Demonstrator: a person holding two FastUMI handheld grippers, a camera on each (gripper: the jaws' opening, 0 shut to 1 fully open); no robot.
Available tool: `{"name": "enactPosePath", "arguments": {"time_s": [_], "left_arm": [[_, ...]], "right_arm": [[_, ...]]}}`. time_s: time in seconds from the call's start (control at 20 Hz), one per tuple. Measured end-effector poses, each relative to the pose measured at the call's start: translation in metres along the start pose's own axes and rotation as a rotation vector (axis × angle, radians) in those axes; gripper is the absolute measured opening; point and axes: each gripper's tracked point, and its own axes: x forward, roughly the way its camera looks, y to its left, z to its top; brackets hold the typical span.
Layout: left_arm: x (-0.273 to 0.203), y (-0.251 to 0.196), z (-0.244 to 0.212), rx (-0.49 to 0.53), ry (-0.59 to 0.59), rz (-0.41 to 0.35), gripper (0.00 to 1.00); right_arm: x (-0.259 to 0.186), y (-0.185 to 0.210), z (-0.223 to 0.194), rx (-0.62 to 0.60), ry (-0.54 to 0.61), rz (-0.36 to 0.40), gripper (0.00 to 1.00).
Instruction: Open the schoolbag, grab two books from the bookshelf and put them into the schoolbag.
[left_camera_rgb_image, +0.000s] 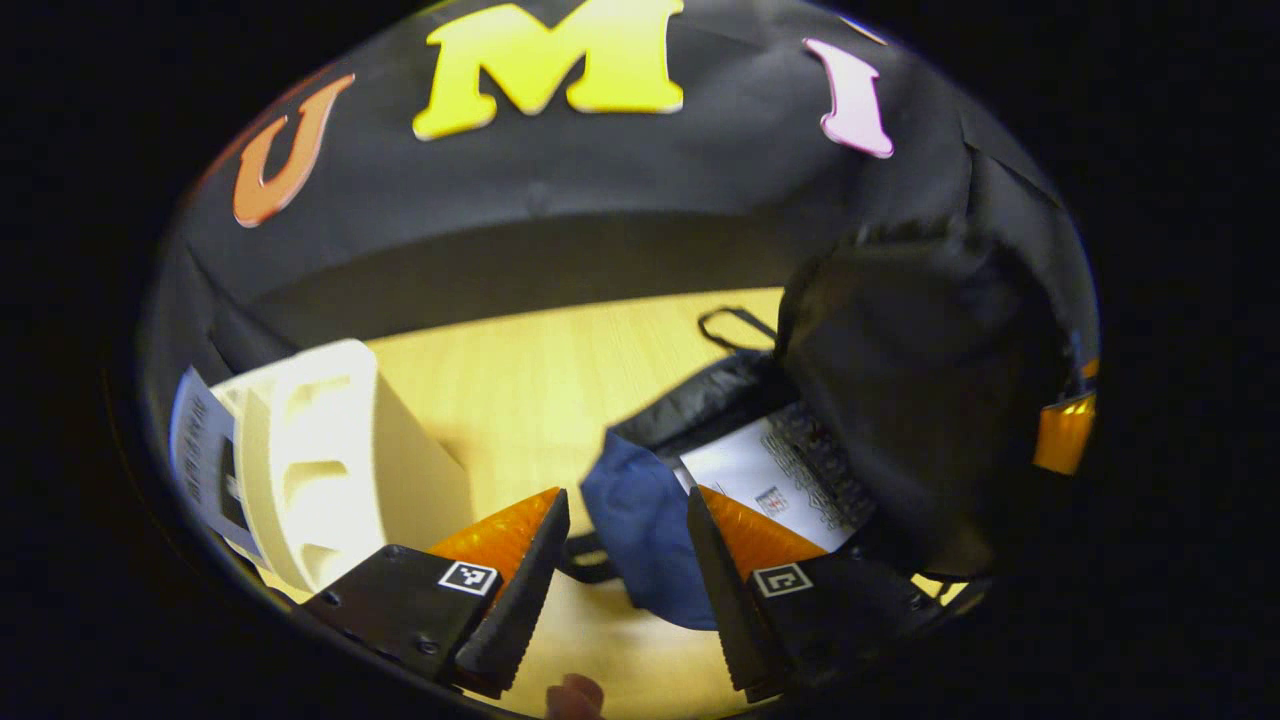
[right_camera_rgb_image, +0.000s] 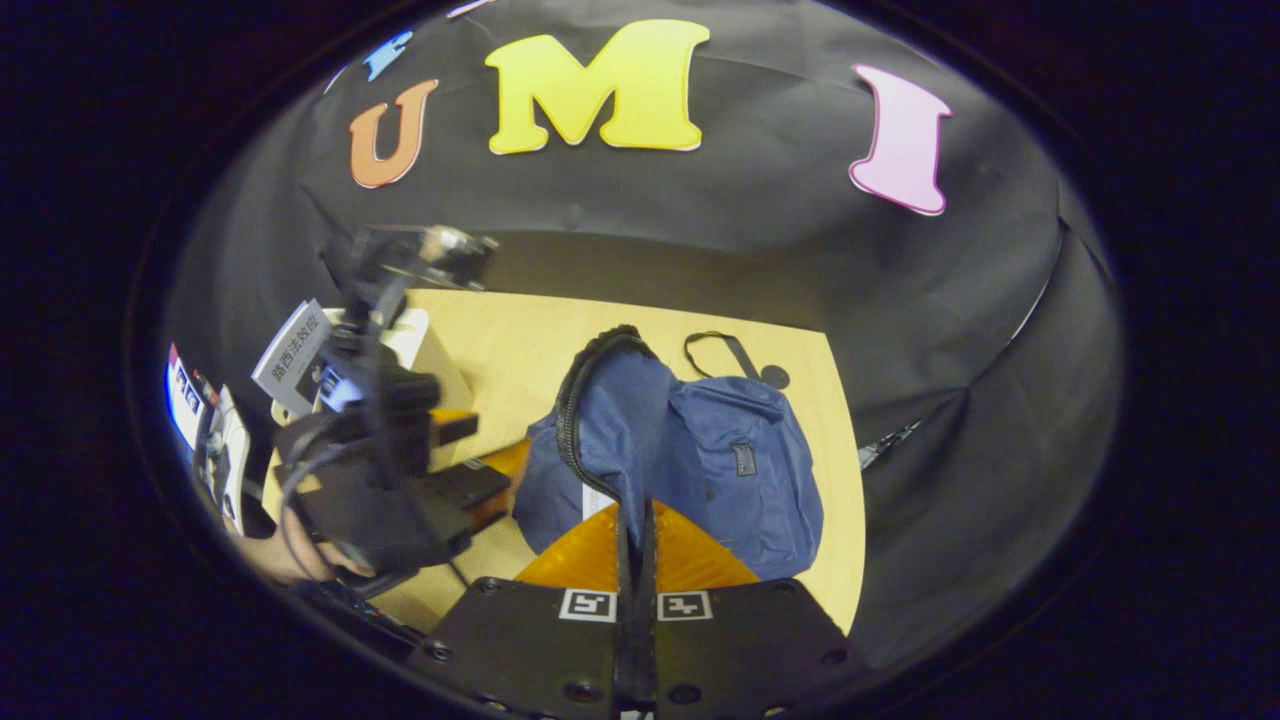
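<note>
Wood, pale and bare, makes the table (left_camera_rgb_image: 520, 390), with the black cloth wall (left_camera_rgb_image: 600, 200) close behind it and wrapping round both sides. Going left to right in the left gripper view, a book (left_camera_rgb_image: 200, 455) stands at the far left against a cream shelf (left_camera_rgb_image: 330, 450), then comes bare tabletop, then the bag (left_camera_rgb_image: 640, 520), and a dark, blurred mass rises over the right part of the bag. The left gripper (left_camera_rgb_image: 625, 520) has its jaws apart with nothing between them, and it hovers just before the bag's mouth. This view looks into the bag: a white book (left_camera_rgb_image: 770, 480) lies in the opening, beside the black lining, and a black loop lies on the table behind. A fingertip shows at the bottom edge. The right gripper view looks from above and farther back. There the shelf (right_camera_rgb_image: 425, 345) stands at the left with a book (right_camera_rgb_image: 292, 355) leaning out of it, and the left gripper (right_camera_rgb_image: 470, 460) with the hand (right_camera_rgb_image: 270, 555) holding it is in front of the shelf, just left of the bag. The bag (right_camera_rgb_image: 700, 460) is blue, slumped on the middle of the table, its black zip curving open along the left side, a small patch on its front. The right gripper (right_camera_rgb_image: 635, 525) has its jaws closed together on the edge of the bag at the zip, where a sliver of white shows.
</note>
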Motion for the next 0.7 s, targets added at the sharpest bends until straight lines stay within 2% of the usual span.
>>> {"name": "enactPosePath", "arguments": {"time_s": [0.1,0.15,0.2,0.25,0.35,0.45,0.7], "left_arm": [[-0.031,0.014,0.039,-0.002,-0.147,0.046,0.79],[-0.048,0.018,0.057,-0.014,-0.210,0.046,0.76],[-0.059,0.021,0.064,-0.026,-0.252,0.047,0.96],[-0.073,0.025,0.073,-0.037,-0.288,0.049,1.00],[-0.106,0.044,0.091,-0.051,-0.340,0.067,0.99],[-0.125,0.074,0.099,-0.075,-0.349,0.093,0.99],[-0.169,0.165,0.077,-0.150,-0.225,0.171,0.99]], "right_arm": [[0.002,0.002,-0.001,0.014,-0.003,0.005,0.00],[0.002,0.003,0.000,0.022,-0.004,0.009,0.00],[0.003,0.005,0.000,0.026,-0.008,0.011,0.00],[0.003,0.006,0.000,0.024,-0.009,0.011,0.00],[0.004,0.008,0.001,0.030,-0.013,0.012,0.00],[0.005,0.010,0.001,0.025,-0.015,0.011,0.00],[0.005,0.011,-0.001,0.036,-0.024,0.005,0.00]]}}
